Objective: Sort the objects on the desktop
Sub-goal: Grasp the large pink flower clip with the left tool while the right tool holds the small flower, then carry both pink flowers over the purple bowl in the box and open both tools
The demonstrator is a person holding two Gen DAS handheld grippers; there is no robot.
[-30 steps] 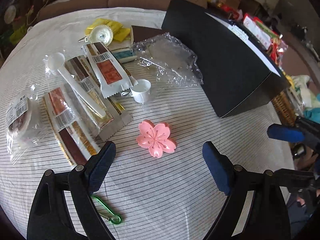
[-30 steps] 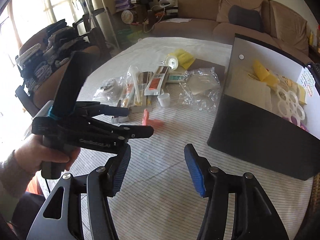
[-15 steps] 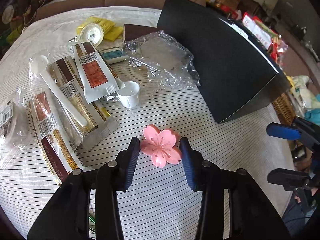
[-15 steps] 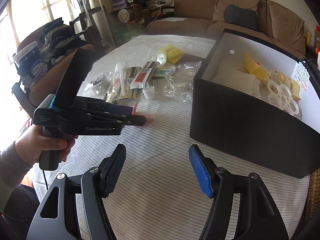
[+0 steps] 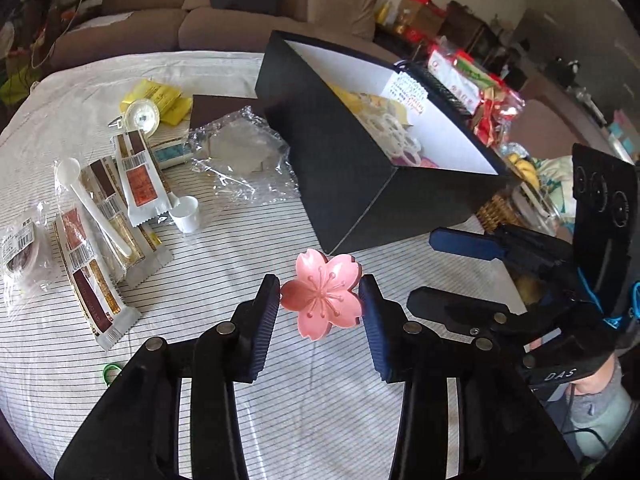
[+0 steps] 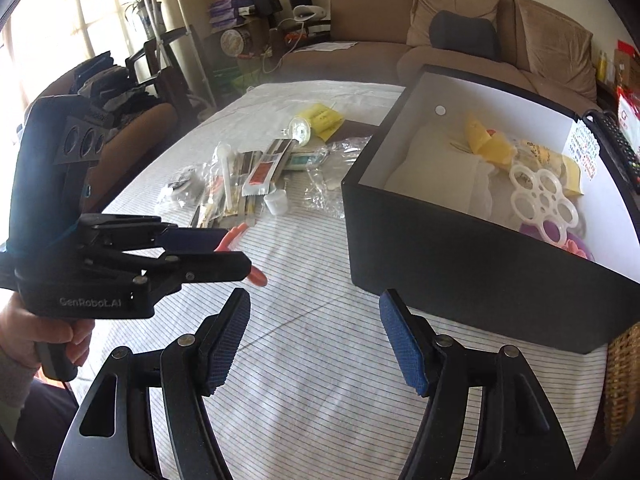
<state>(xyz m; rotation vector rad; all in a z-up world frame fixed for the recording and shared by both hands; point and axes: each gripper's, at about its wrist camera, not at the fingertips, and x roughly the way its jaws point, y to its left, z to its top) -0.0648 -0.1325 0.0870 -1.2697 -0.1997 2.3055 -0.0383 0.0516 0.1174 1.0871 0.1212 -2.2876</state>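
Observation:
A pink flower-shaped piece (image 5: 316, 280) hangs above the striped tablecloth (image 5: 312, 408), with my left gripper (image 5: 320, 300) shut on its two sides. In the right wrist view that left gripper (image 6: 224, 248) is held by a hand at the left, and pink petals (image 6: 256, 278) stick out past its fingers. The open black box (image 5: 360, 184) stands just beyond the flower, with white rings and yellow packets inside. My right gripper (image 6: 314, 304) is open and holds nothing, close to the box's near wall (image 6: 440, 256). It also shows in the left wrist view as the right gripper (image 5: 444, 274).
Snack packets (image 5: 136, 176), a white spoon (image 5: 88, 200), a white cap (image 5: 186, 212), a crumpled clear wrapper (image 5: 240, 156) and yellow sachets (image 5: 156, 96) lie at the left. A green carabiner (image 5: 110, 370) lies near the front edge. A wicker basket (image 5: 496, 212) sits behind the box.
My left gripper closed around the pink flower on the table, gripped it and lifted it off the cloth. The right gripper's jaws widened slightly and it drifted toward the box.

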